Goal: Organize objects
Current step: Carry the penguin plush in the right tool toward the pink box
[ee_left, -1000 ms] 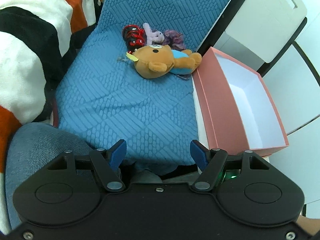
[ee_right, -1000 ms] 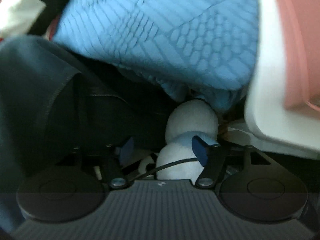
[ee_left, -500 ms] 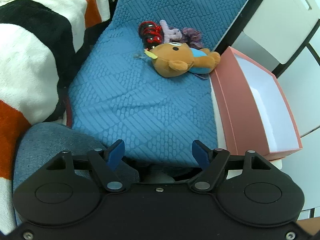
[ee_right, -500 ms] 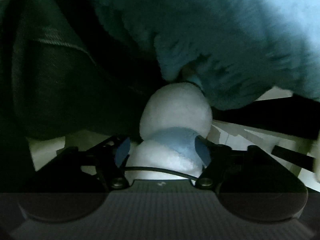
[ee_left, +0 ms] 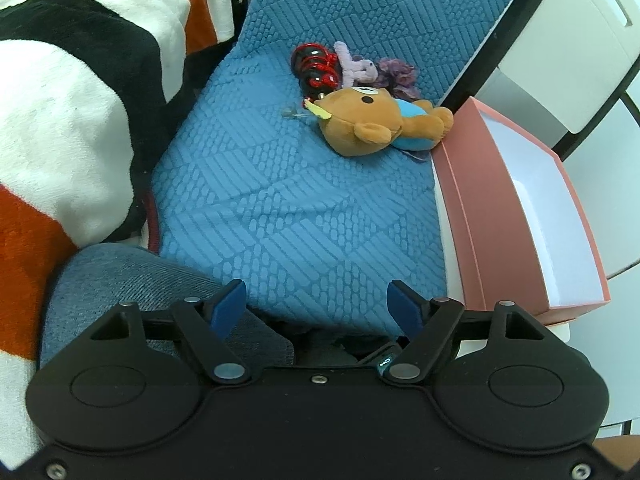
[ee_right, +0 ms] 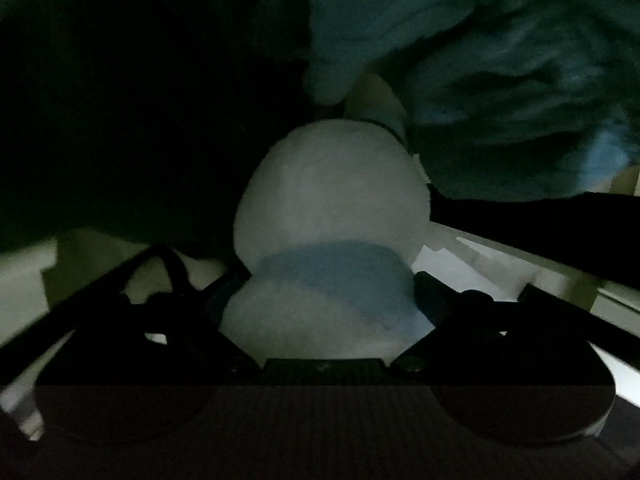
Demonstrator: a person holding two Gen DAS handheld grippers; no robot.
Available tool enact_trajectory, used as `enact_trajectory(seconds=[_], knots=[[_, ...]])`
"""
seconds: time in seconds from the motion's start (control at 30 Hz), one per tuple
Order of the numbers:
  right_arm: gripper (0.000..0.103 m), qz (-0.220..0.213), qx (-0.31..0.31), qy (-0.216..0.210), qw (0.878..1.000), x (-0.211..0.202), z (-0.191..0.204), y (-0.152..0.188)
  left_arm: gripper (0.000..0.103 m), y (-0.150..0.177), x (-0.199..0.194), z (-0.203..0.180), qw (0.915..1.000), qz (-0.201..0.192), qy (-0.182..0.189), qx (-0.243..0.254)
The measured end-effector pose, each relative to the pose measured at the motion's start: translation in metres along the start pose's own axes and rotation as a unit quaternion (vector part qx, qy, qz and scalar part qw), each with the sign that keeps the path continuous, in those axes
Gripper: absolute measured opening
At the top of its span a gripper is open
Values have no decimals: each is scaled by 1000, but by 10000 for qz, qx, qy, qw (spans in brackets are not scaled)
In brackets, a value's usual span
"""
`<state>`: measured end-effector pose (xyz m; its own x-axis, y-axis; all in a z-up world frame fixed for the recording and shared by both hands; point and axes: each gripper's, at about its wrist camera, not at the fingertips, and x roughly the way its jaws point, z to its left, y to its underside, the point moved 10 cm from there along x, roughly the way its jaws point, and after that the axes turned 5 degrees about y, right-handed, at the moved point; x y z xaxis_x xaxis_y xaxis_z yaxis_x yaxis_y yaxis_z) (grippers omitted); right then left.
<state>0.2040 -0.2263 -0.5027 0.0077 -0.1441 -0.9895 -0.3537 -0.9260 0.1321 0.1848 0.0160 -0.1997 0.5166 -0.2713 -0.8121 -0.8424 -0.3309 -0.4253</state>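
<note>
A brown teddy bear [ee_left: 372, 120] in a blue top lies on the blue blanket [ee_left: 280, 200], beside a red and black toy [ee_left: 314, 66] and a purple plush [ee_left: 360, 68]. An open pink box [ee_left: 500, 216] with a white inside stands to their right. My left gripper [ee_left: 318, 300] hovers over the blanket's near edge, its jaws opening with nothing between them. In the dark right wrist view, a white plush with a blue band [ee_right: 332, 200] fills the space between the opening jaws of my right gripper [ee_right: 326, 288]. I see no pressing by the pads.
A striped orange, black and white blanket [ee_left: 80, 100] is heaped at the left. A person's denim-clad leg [ee_left: 120, 280] is at the lower left. A white cabinet [ee_left: 568, 40] stands behind the box. The blue blanket's edge [ee_right: 480, 80] hangs above the white plush.
My right gripper has dropped onto the white plush, which now looms large between wider jaws, and its view has darkened. The left gripper's jaws have spread a little.
</note>
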Motion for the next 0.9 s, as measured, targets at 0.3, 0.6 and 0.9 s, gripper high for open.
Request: enact_trajectory(seconds=[0.3, 0.6, 0.9], knots=[[72, 17, -254, -268, 9993, -33, -6, 2, 76, 1, -9, 5, 10000, -61, -14, -61], [72, -231, -713, -996, 9922, -113, -15, 13, 76, -1, -23, -6, 9998, -205, 26, -36], [72, -550, -1074, -1271, 9845, -183, -25, 33, 76, 0, -34, -24, 9997, -239, 69, 30]])
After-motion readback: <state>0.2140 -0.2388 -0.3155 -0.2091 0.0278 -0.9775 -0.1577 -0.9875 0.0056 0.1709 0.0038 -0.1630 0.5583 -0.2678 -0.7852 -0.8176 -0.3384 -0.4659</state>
